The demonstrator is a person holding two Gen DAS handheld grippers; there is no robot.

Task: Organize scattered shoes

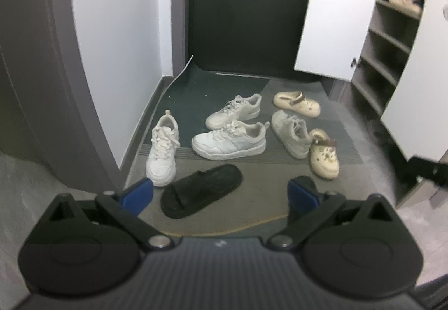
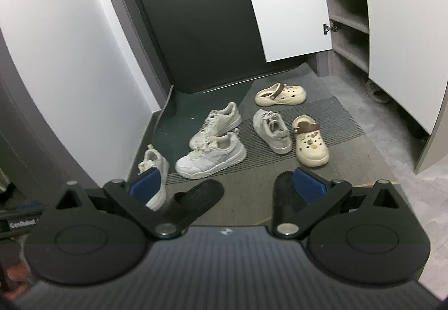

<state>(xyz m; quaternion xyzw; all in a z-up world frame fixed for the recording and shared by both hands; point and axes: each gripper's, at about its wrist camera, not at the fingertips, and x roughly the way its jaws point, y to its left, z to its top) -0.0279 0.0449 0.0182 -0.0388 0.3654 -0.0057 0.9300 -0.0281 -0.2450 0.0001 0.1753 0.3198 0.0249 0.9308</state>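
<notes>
Four white sneakers (image 1: 229,141) lie scattered mid-mat at odd angles; two cream clogs (image 1: 323,154) sit right, one far, one nearer; black slides (image 1: 201,191) lie nearest, soles down.

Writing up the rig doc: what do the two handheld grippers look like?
Both match: left gripper and right gripper have black bodies with round side housings, angled black linkage arms on silver pivot pins, ribbed dark centre plate, blue textured finger pads. No cables or sleeves visible.
</notes>
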